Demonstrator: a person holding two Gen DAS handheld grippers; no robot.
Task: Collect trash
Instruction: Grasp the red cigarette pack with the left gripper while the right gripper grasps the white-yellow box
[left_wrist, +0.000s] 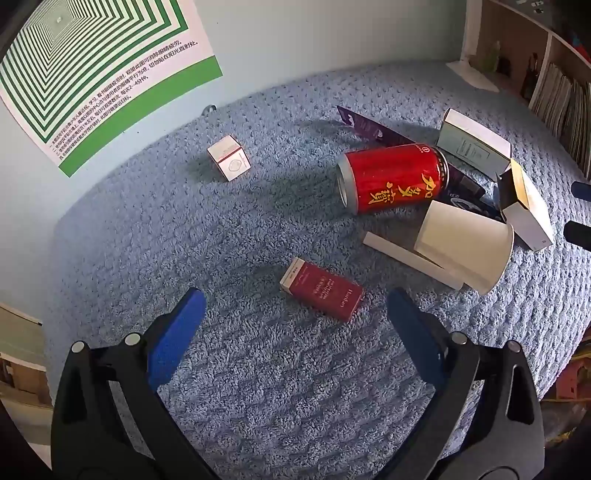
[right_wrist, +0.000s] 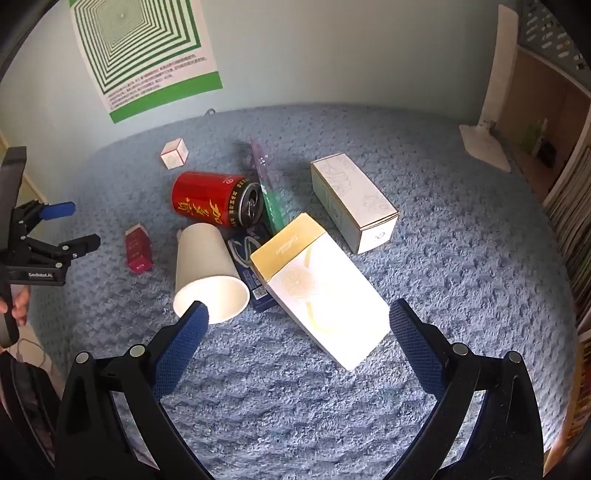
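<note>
Trash lies on a blue towel (left_wrist: 258, 369). My left gripper (left_wrist: 295, 317) is open and empty, just short of a small dark red box (left_wrist: 323, 293). Beyond lie a red can (left_wrist: 391, 177) on its side, a white paper cup (left_wrist: 465, 247), a white stick (left_wrist: 410, 260) and a small white cube box (left_wrist: 229, 157). My right gripper (right_wrist: 297, 325) is open and empty, over the near end of a yellow-and-white lemon box (right_wrist: 317, 291). The cup (right_wrist: 210, 273), can (right_wrist: 214, 199), red box (right_wrist: 138, 251) and a white carton (right_wrist: 351, 203) lie beyond it.
A dark blue packet (right_wrist: 251, 266) and a purple-green wrapper (right_wrist: 269, 184) lie under the pile. A white lamp base (right_wrist: 484, 144) stands at the back right by shelves (right_wrist: 569, 184). A green-striped poster (left_wrist: 92, 74) hangs on the wall. The left gripper shows in the right wrist view (right_wrist: 70, 229).
</note>
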